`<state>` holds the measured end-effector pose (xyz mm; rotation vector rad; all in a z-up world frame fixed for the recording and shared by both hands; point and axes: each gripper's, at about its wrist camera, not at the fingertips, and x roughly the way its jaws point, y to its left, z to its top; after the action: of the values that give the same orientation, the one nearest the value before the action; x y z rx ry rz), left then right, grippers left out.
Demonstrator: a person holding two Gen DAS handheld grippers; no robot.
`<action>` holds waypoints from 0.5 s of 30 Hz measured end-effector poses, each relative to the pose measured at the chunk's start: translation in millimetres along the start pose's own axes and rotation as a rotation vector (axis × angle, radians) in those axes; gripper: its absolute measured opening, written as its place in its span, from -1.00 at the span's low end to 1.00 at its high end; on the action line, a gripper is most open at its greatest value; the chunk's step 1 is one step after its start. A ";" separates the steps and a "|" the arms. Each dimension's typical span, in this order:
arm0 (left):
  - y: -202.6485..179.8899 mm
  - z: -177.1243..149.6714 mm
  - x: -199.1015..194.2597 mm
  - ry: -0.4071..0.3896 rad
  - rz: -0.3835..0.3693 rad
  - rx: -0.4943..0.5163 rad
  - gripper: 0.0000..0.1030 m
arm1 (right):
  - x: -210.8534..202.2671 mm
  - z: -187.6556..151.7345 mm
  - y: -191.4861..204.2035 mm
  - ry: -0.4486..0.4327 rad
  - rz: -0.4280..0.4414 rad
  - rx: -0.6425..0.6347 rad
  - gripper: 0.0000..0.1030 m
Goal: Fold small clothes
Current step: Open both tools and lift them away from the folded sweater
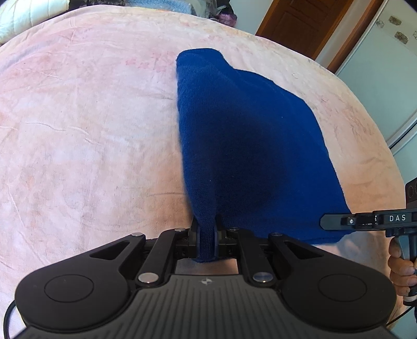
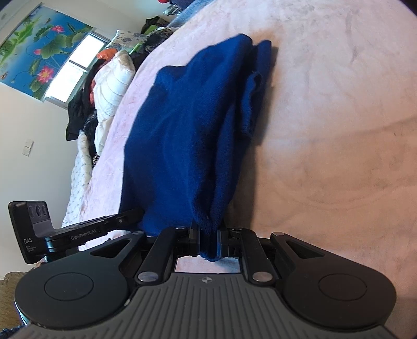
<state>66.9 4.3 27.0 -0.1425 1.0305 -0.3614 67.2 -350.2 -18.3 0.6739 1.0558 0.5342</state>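
A dark blue knit garment (image 1: 242, 135) lies folded on the pink blanket (image 1: 86, 125), its near edge lifted. My left gripper (image 1: 206, 237) is shut on one near corner of that edge, a strip of knit pinched between its jaws. From the right side of the left wrist view, my right gripper (image 1: 328, 221) reaches the other near corner. In the right wrist view the same blue garment (image 2: 187, 135) stretches away, and my right gripper (image 2: 209, 238) is shut on its bunched near corner. The left gripper (image 2: 130, 216) shows at lower left beside the cloth.
The pink blanket (image 2: 338, 130) covers a bed. Piled clothes and white bedding (image 2: 109, 86) lie along its far side below a window. A wooden door (image 1: 299, 23) and a white cabinet (image 1: 383, 78) stand beyond the bed's edge. A hand (image 1: 401, 268) holds the right gripper's handle.
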 end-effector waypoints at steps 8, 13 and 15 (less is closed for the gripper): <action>-8.3 21.3 -48.9 -0.205 0.131 0.073 -0.70 | -54.5 32.3 -0.8 -0.232 0.064 0.051 -0.35; -39.8 44.7 -10.2 -0.222 0.070 0.099 -0.70 | -21.5 94.5 13.1 -0.277 0.055 0.069 -0.04; -43.2 45.6 20.0 -0.172 0.137 0.116 -0.70 | 6.8 113.5 14.1 -0.265 0.022 0.101 0.02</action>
<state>105.5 -45.5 46.4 0.0018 0.8424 -0.2788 172.3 -363.5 25.2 0.8222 0.8308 0.3993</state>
